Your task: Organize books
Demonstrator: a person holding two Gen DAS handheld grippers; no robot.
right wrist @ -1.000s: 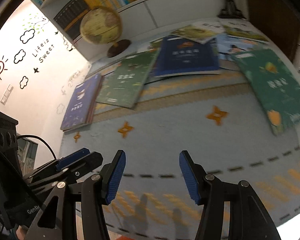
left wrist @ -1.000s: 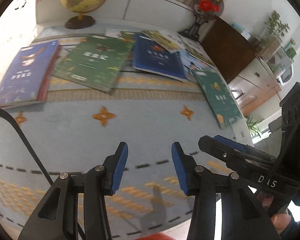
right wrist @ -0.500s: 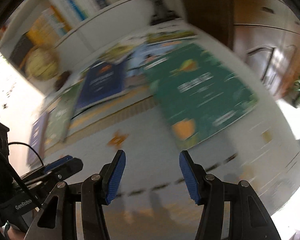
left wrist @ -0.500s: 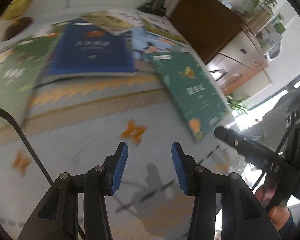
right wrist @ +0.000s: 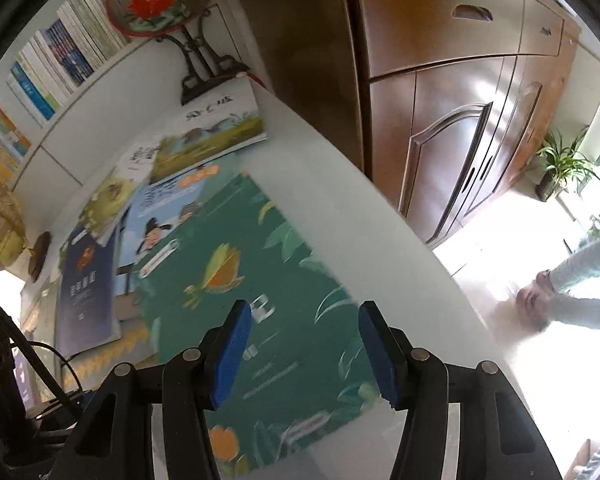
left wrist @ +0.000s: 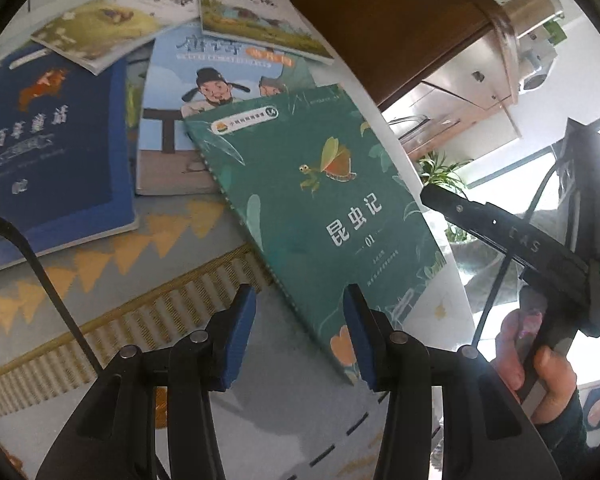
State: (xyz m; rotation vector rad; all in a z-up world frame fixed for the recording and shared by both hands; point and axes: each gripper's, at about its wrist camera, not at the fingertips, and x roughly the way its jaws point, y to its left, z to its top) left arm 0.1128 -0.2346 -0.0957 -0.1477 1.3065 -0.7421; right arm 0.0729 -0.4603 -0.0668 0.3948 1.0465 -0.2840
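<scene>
Left wrist: green book (left wrist: 320, 208) lies flat; left gripper (left wrist: 300, 336) fingers apart.

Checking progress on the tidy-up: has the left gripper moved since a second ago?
Yes. The left gripper has swung right along the table, from facing the globe end to hanging over the green insect book near the wooden cabinet.
</scene>
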